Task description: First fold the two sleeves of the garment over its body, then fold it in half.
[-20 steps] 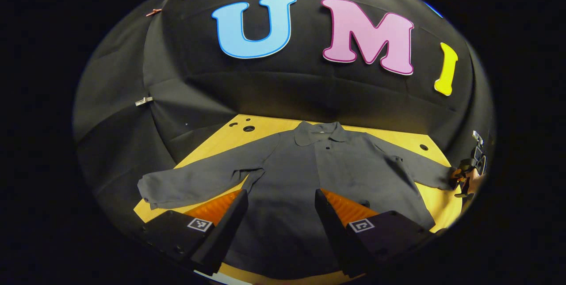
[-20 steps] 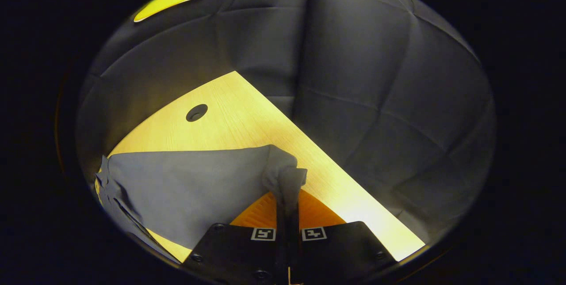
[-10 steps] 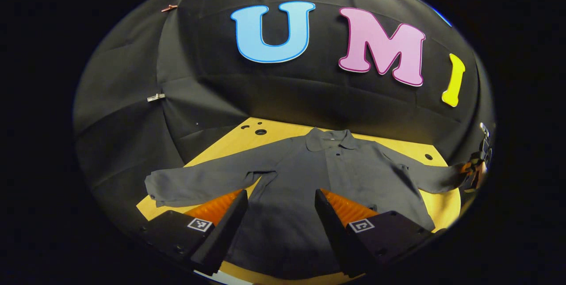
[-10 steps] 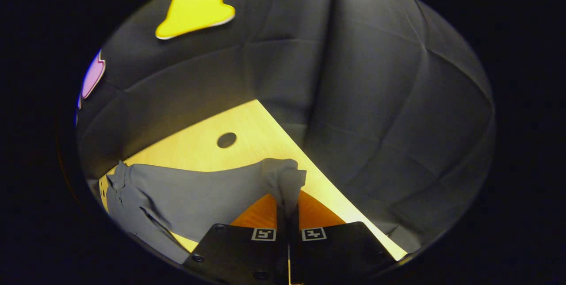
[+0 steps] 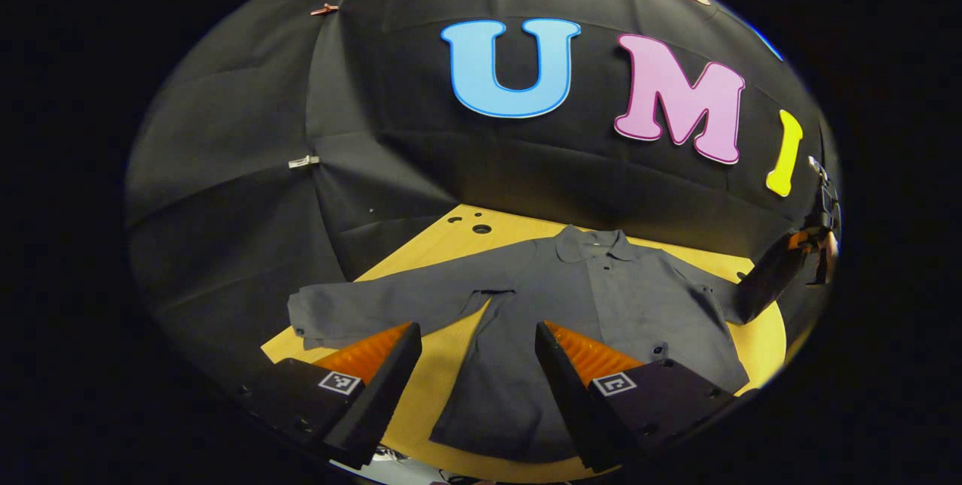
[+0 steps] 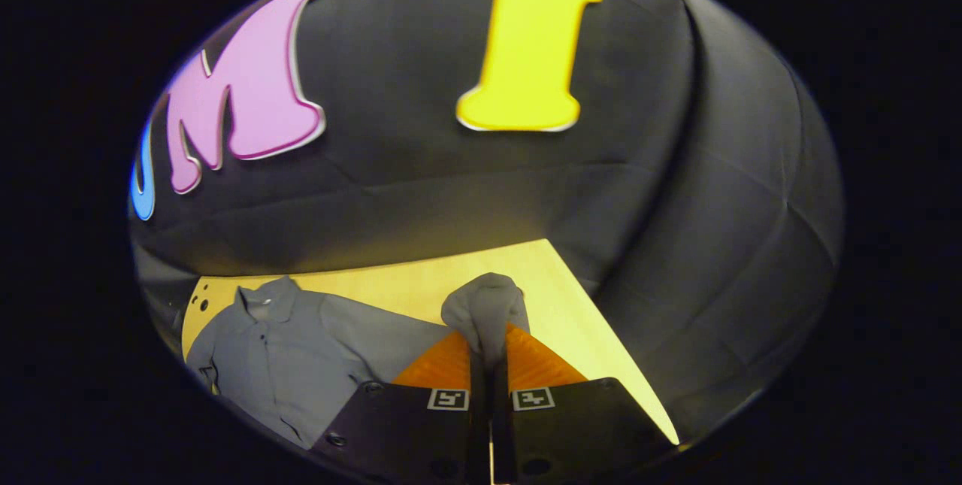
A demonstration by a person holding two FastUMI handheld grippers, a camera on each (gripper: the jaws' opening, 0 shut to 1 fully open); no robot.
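Right sleeve being lifted; left sleeve lying spread out.

The grey garment (image 5: 601, 297) is lying flat on the yellow surface (image 5: 443, 372), its collar pointing toward 12 o'clock in the left gripper view and its hem toward 6, so the body's long axis is running 12-to-6 while the sleeves are stretching across 9-to-3. The right hand-held gripper (image 6: 489, 365) is pinching the right sleeve's cuff (image 6: 485, 308) between both fingers and holding it raised off the surface; at 3 o'clock in the left gripper view that sleeve appears to be rising steeply, though the edge distortion is blurring it. The left hand-held gripper (image 5: 477, 365) is hovering wide apart, holding nothing. Neither sleeve is lying over the body, and the half-fold is remaining.
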